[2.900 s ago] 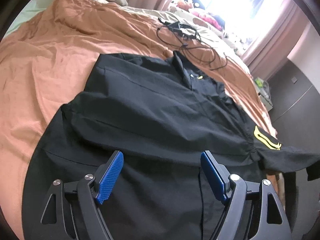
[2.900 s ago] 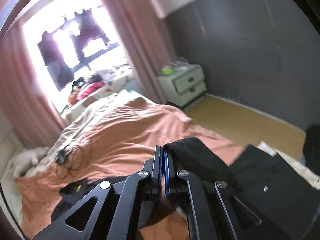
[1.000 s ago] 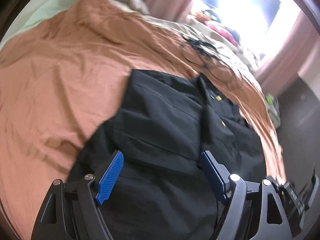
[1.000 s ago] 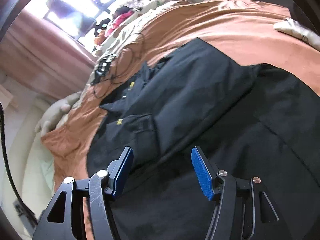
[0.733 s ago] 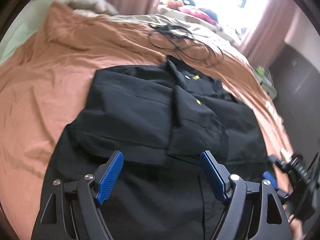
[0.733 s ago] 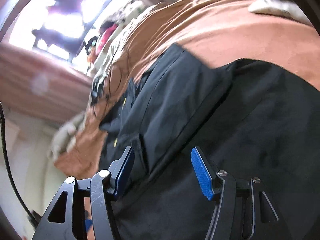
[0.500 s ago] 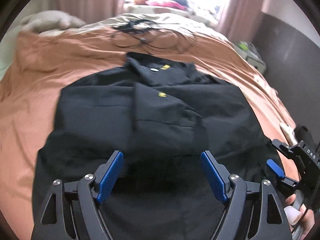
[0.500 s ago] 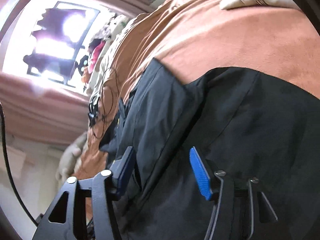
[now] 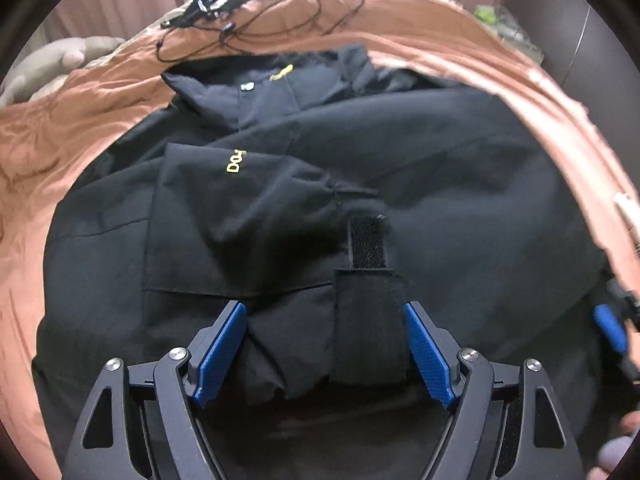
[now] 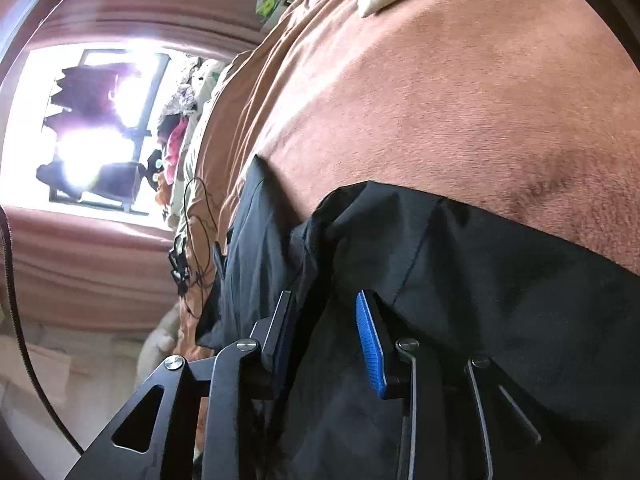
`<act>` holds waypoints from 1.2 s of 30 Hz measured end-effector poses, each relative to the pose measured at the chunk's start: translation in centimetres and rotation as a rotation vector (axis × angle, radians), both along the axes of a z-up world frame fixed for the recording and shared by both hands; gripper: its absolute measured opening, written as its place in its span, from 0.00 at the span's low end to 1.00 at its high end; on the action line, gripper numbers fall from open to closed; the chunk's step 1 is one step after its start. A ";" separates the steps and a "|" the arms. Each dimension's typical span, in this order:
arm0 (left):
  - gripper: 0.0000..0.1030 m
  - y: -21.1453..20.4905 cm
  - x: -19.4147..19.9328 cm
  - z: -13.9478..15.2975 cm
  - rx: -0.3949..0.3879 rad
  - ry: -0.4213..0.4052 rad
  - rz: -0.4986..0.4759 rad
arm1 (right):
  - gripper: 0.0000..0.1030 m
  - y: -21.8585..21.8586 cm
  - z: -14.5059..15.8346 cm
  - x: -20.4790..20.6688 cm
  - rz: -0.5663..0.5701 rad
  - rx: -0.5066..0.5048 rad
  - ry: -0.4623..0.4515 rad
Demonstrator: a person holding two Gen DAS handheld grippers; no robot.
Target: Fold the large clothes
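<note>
Rust-brown bedspread point(image 9: 52, 152) underfoot; black cables point(image 9: 256, 12) farther up, pink curtains point(image 10: 80, 264) and bright window beyond. Black jacket point(image 9: 460, 168) flat on bedspread. Left gripper point(image 9: 324, 350) spread wide, straddling folded sleeve cuff with velcro strap point(image 9: 366, 242). Right gripper point(image 10: 326, 338) jaws just been closing, jacket edge between them, pads not visibly pressing. Yellow lettering on sleeve.

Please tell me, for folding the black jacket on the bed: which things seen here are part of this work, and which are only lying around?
Part of the work:
- black jacket
- its cuff strap
- left gripper, jaws wide open over the cuff
- right gripper, jaws just closing around the jacket's edge

Only lying around:
- black cables
- orange bedspread
- plush toy
</note>
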State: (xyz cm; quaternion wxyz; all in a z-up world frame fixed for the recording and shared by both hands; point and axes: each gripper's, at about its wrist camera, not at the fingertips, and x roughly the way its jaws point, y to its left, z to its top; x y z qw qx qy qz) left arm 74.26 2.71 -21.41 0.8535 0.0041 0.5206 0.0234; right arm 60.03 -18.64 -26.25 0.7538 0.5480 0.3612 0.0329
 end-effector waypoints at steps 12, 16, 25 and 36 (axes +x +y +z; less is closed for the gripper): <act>0.37 7.3 -2.8 6.0 -0.029 -0.080 0.051 | 0.33 1.8 1.2 0.4 0.052 0.022 -0.017; 0.45 11.9 -4.9 8.7 0.031 -0.106 0.124 | 0.33 3.2 2.1 0.5 0.084 0.015 -0.032; 0.48 20.8 -7.7 12.0 0.080 -0.162 0.302 | 0.33 6.2 3.0 1.2 0.150 -0.020 -0.045; 0.65 22.2 -5.0 2.8 0.065 -0.008 0.303 | 0.33 7.8 1.7 2.3 0.180 -0.048 0.011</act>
